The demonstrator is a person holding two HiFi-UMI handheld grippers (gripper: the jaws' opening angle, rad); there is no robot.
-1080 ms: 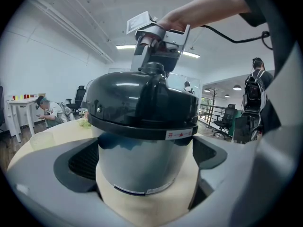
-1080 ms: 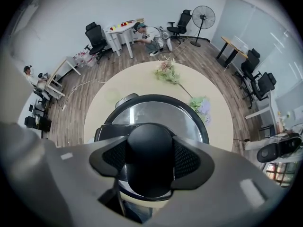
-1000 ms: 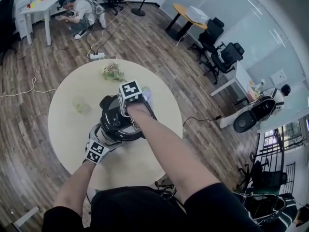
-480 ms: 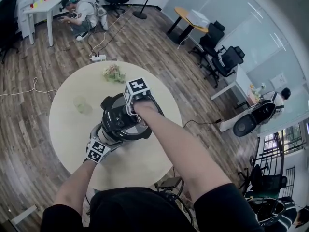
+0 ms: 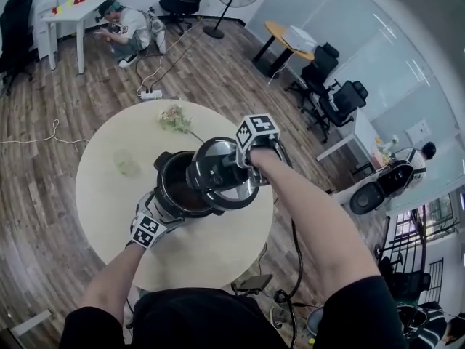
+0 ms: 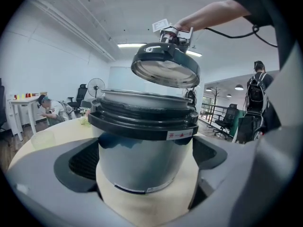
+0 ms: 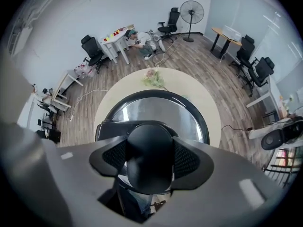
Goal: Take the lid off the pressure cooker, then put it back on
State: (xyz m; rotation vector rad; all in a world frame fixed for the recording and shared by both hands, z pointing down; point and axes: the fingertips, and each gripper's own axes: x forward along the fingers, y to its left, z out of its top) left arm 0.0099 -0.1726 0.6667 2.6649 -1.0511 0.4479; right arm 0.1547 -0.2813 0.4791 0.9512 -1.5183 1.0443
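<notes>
The right gripper's pads (image 7: 188, 159) pinch the lid's knob (image 7: 150, 145) from both sides. The right gripper (image 7: 150, 161) points straight down onto it, so the lid (image 7: 189, 112) hangs below, carried by that one central hold. A grip on the middle keeps the lid from swinging far, though it tips a little in the left gripper view. It is in the air, clear of the rim, above the pot and partly off to the side of the right arm. The first half of the task looks done.

The left gripper's (image 6: 147, 164) jaws stand wide to either side of the pot (image 6: 142, 141). Their pads (image 6: 83, 160) appear to lie against its lower wall. This hold seems meant to keep the pot from sliding or turning on the table (image 5: 109, 195) while the lid comes off and goes back.

The pot stands upright near the table's middle, its dark inside open to the head view. To refit it, the lid probably has to be centred and levelled over the rim.
</notes>
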